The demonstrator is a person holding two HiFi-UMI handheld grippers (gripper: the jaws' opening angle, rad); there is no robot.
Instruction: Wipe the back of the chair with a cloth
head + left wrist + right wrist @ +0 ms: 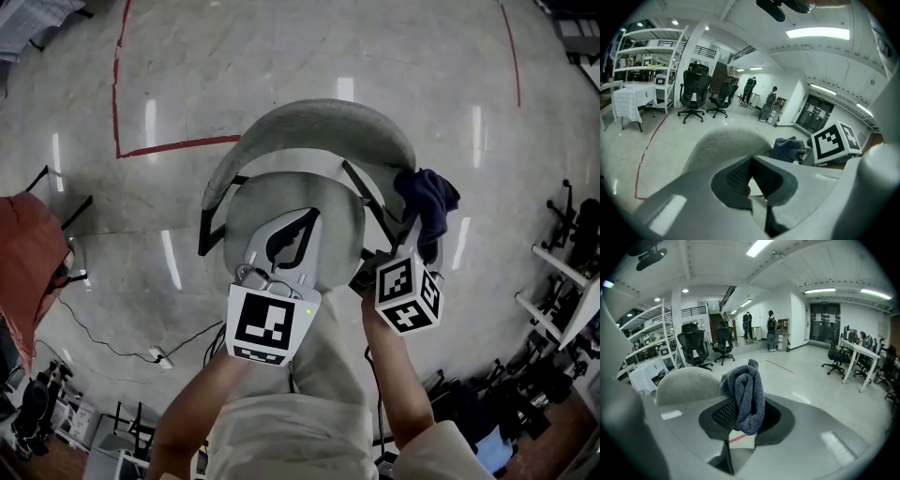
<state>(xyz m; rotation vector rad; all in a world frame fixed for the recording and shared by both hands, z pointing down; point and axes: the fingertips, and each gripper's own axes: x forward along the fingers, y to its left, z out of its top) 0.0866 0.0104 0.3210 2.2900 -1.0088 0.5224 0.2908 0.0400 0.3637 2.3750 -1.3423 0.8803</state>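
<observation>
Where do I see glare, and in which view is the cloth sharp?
Head view: lamp glare streaks the floor, straight lines bend fisheye-like, and the cloth is dark with little detail. Right gripper view: cloth sharp, its knit visible. Left gripper view: corners black.

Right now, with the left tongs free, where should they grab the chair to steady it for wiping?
Probably the black frame strut at the left of the head view, approached from above and outside. It is a slim bar the tongs could span, while the padded backrest is thick, curved and needs to be free for wiping. The left tongs are shut and empty, so open them first.
</observation>
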